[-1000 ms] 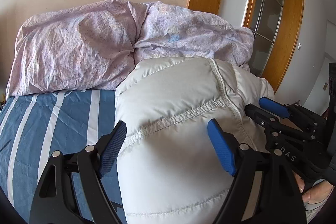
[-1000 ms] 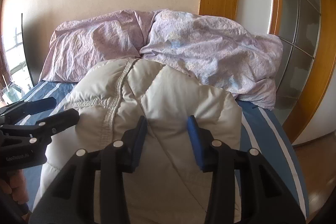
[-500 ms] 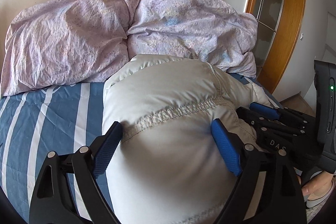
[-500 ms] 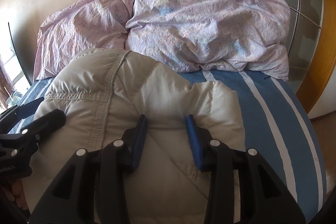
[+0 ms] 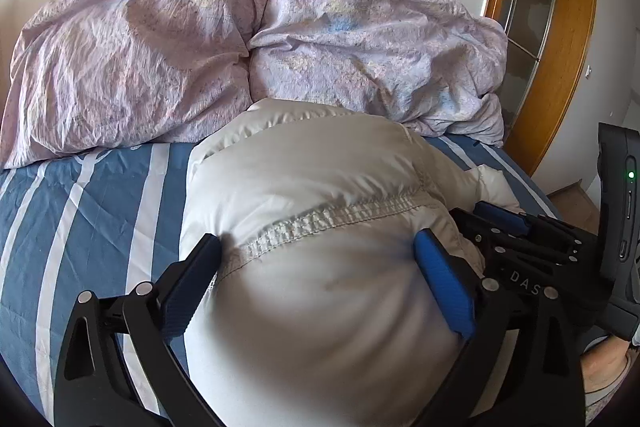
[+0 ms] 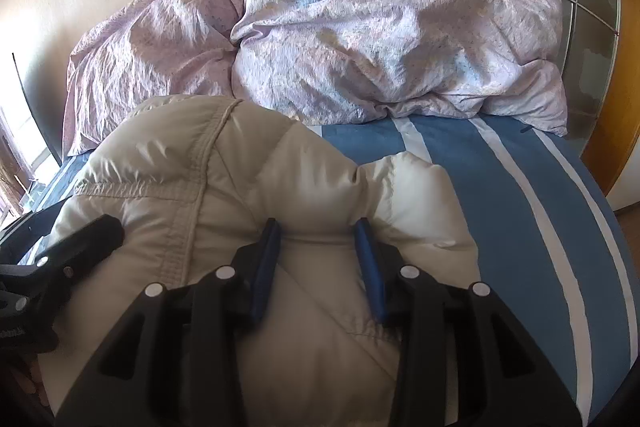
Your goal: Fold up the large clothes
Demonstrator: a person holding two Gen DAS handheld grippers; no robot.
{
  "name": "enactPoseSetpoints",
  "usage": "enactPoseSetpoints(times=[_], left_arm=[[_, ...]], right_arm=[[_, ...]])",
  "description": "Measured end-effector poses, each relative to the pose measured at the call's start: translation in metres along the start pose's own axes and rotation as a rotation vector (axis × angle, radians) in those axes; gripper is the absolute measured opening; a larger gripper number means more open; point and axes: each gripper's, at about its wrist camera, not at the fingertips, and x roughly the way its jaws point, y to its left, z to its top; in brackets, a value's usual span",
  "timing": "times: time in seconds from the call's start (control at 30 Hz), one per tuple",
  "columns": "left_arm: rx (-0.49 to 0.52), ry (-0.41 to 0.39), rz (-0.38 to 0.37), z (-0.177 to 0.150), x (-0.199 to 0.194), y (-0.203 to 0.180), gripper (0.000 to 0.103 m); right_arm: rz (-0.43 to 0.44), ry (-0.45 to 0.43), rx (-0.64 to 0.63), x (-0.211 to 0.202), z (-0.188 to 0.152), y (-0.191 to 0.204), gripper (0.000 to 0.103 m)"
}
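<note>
Puffy pale jacket [image 5: 312,187] on striped bed [image 5: 92,195]; lilac duvet [image 5: 248,51] at 12 o'clock. Left gripper [image 5: 320,267]: jaws opening around jacket. Right gripper [image 6: 318,243]: clenched on jacket fold.

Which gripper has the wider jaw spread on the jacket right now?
The left gripper: its jaws are opening, straddling a broad bulge of the puffy jacket. The right gripper pinches a narrow fold.

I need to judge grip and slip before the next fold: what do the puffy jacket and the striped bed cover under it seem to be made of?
Puffy jacket: looks like thin, smooth woven synthetic shell, slightly glossy, over lofty filling; it balloons between stitched seams, so probably slippery. Striped bed cover: appears matte woven cotton or similar, with soft creases and no sheen; the exact fibre cannot be told.
</note>
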Motion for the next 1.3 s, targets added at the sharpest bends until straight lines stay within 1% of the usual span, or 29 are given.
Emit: enactPoseSetpoints(times=[0.17,0.3,0.6,0.7,0.73,0.83,0.93,1.0,1.03,1.1,1.17,1.3], left_arm=[[-0.012,-0.010,0.007,-0.005,0.007,0.001,0.101],[-0.020,-0.018,0.008,-0.008,0.012,0.001,0.102],[-0.018,-0.041,0.045,-0.014,0.019,-0.001,0.102],[0.007,-0.015,0.062,-0.008,0.013,-0.004,0.102],[0.015,-0.014,0.062,-0.006,0.009,-0.004,0.102],[0.028,-0.046,0.081,0.007,-0.004,-0.001,0.102],[0.025,-0.037,0.096,0.023,-0.002,0.002,0.102],[0.044,-0.021,0.129,0.026,0.007,0.002,0.102],[0.051,-0.014,0.132,0.026,0.011,0.002,0.102],[0.040,-0.011,0.120,0.023,0.016,0.002,0.102],[0.025,-0.010,0.104,0.020,0.019,0.003,0.102],[0.017,-0.006,0.103,0.016,0.026,0.003,0.102]], right_arm=[[0.023,-0.007,0.009,0.009,-0.003,-0.003,0.039],[0.043,-0.007,0.015,0.016,-0.006,-0.006,0.039],[0.073,-0.006,0.030,0.028,-0.010,-0.011,0.039],[0.047,0.014,0.026,0.018,-0.006,-0.009,0.039],[0.044,0.007,0.034,0.010,-0.004,-0.010,0.040],[0.033,-0.036,0.072,-0.009,0.003,-0.016,0.041],[0.011,-0.060,0.087,-0.014,0.015,-0.020,0.041],[-0.015,-0.054,0.074,-0.008,0.022,-0.020,0.041],[-0.027,-0.042,0.066,-0.003,0.023,-0.019,0.041],[-0.045,-0.018,0.049,0.009,0.021,-0.017,0.041],[-0.055,-0.017,0.038,0.015,0.017,-0.016,0.041],[-0.046,-0.006,0.049,0.026,0.012,-0.020,0.042]])
